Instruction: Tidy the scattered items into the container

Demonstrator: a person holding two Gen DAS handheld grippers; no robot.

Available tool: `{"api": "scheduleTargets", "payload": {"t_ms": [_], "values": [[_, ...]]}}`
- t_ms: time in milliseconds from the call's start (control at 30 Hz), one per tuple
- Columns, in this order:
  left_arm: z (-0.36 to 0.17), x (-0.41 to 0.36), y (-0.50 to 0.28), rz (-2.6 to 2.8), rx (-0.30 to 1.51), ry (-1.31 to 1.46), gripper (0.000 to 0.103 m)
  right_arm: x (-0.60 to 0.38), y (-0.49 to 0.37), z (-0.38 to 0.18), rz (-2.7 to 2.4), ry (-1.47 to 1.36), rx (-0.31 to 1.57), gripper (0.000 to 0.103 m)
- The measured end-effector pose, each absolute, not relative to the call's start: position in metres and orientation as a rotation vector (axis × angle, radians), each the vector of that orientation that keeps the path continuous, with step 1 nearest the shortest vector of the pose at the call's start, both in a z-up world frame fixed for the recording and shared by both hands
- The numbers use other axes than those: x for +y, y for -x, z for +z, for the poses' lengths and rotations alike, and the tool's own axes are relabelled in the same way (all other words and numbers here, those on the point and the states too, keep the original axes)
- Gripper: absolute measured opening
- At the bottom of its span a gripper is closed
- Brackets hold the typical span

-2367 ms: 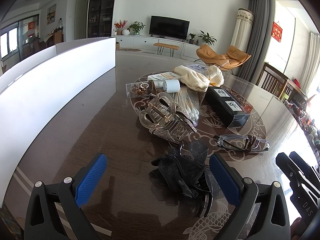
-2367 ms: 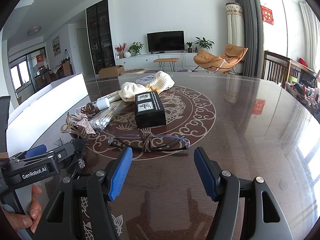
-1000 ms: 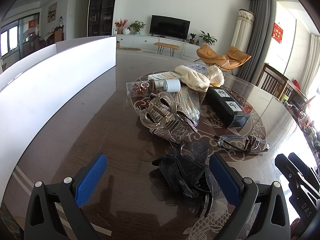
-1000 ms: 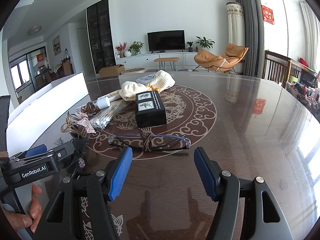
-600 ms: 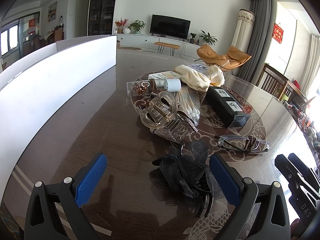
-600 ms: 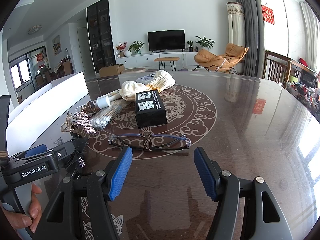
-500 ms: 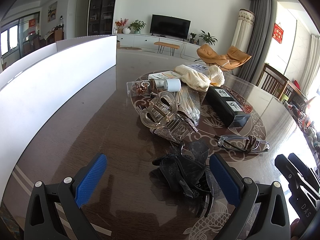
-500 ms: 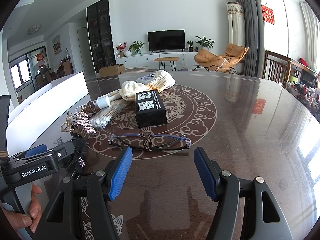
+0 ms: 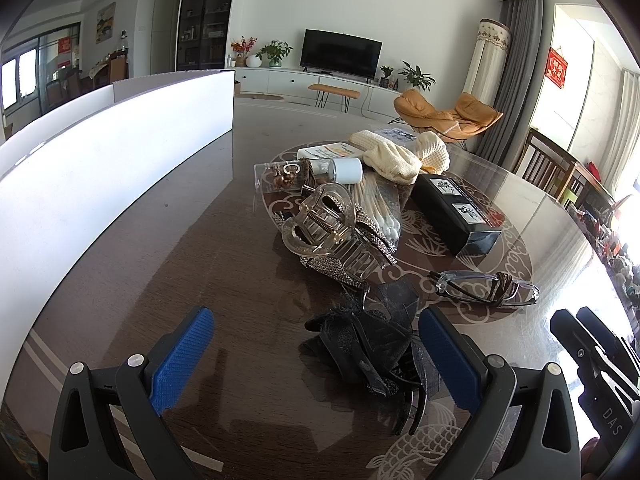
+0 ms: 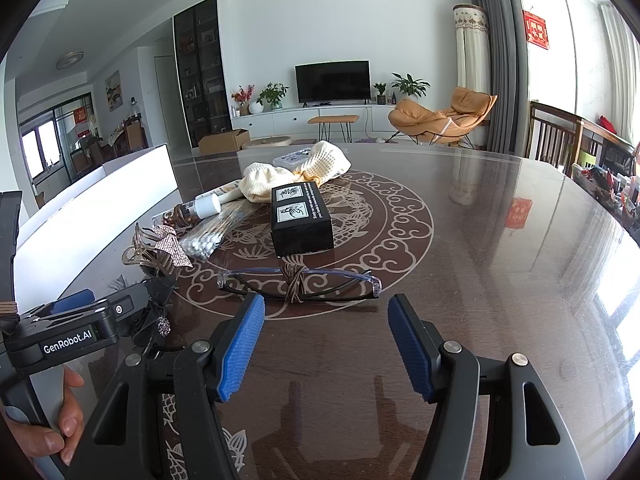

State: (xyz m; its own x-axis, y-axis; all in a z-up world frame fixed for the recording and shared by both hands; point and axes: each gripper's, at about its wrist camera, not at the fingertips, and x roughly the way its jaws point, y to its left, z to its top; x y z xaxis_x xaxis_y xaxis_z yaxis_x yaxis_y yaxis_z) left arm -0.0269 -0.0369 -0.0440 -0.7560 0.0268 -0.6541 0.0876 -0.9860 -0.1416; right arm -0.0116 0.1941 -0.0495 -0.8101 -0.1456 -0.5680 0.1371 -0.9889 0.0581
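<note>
Both tongs (image 9: 316, 358) (image 10: 326, 346) gaping (empty); black hair clip (image 9: 372, 344) between left pads.

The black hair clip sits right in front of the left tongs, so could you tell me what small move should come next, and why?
Probably ease the left tongs forward and down around the black hair clip. Both tongs are open and empty, the clip lies nearest, just ahead of the left pads, and the white container stands to its left.

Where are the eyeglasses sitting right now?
The eyeglasses lie on the table just ahead of the open right gripper, in front of the black box. In the left wrist view they are at right.
</note>
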Motion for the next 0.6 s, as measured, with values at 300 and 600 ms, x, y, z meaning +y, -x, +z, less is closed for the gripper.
{"api": "scheduleTargets", "payload": {"t_ms": [300,600], "values": [[-0.0441,-0.0374,0.0269,-2.903,0.256,-1.084,0.103,0.194,0.0114,-0.0495,-2.855,-0.898,-0.022,0.065],[-0.0424,-0.0356,0.0254,-2.908,0.252,-1.084,0.103,0.1948,0.0114,-0.0495,-2.852,-0.898,-0.034,0.065]]}}
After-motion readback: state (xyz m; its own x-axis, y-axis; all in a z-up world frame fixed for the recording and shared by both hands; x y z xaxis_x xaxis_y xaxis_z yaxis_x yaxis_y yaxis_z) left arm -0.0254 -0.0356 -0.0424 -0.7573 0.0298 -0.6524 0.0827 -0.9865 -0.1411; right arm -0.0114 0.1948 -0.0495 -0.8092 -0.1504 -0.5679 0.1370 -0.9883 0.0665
